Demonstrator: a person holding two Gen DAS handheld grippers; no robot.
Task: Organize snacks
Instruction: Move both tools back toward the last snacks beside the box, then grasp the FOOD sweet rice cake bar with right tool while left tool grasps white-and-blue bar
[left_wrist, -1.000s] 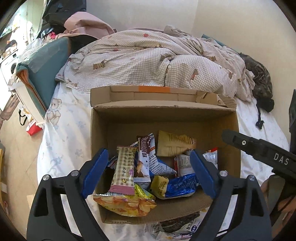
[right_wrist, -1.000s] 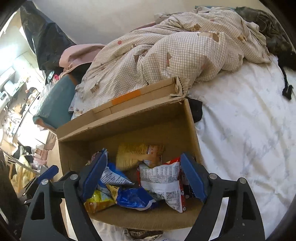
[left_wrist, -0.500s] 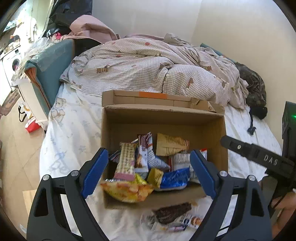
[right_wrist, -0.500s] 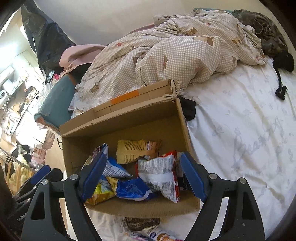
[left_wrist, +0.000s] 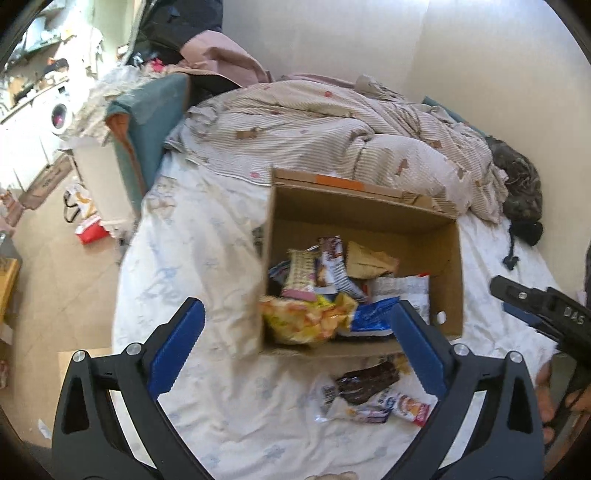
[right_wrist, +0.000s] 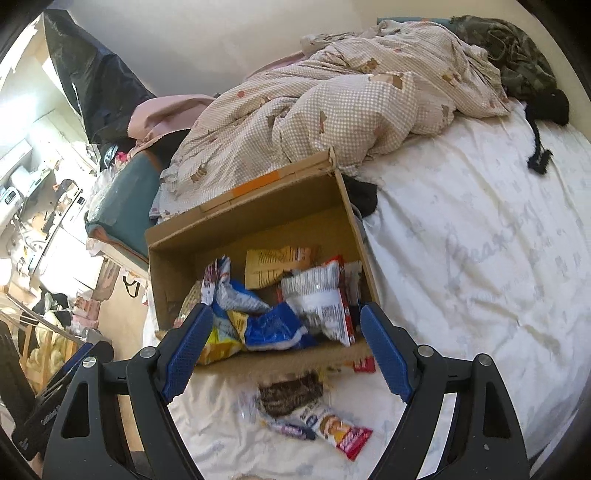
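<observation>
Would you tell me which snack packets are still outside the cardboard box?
The dark brown packet and the red-ended one; they lie on the sheet before the cardboard box, the others inside.

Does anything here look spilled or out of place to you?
Yes. Most snacks sit piled in the cardboard box, but a few packets lie loose on the bed sheet just in front of it, outside the box. The yellow bag also hangs over the box's front edge.

Left claw (left_wrist: 297, 349) just widened, empty; right claw (right_wrist: 286, 347) agape, empty.
</observation>
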